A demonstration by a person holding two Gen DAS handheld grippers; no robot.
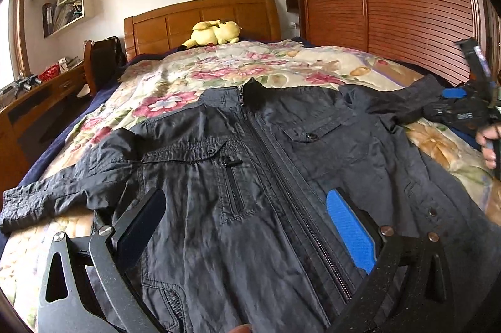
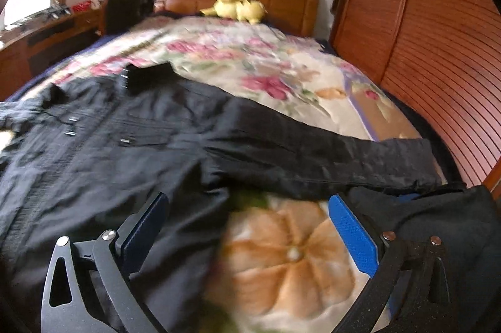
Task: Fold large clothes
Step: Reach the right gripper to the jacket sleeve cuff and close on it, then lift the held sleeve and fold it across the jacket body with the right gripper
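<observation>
A: Jacket (image 1: 266, 176) lies flat, front up, zipped, on the floral bedspread (image 1: 219, 66), collar toward the far headboard (image 1: 200, 19).

B: Left tool (image 1: 250, 226)?

A: Low over the jacket's near chest, fingers spread wide, gripping nothing. Zipper line runs between them.

B: Right tool (image 2: 250, 226)?

A: Also released, jaws wide. It hovers near the right sleeve (image 2: 328, 157), which stretches right toward the wardrobe (image 2: 438, 51). Image blurred.

B: Differences between views?

A: Left view shows a hand (image 1: 488, 142) holding the right tool at far right, plus the left sleeve (image 1: 62, 192). Right view shows dark cloth (image 2: 444, 226) draped by its right finger. Both show the yellow plush (image 1: 216, 33).
</observation>
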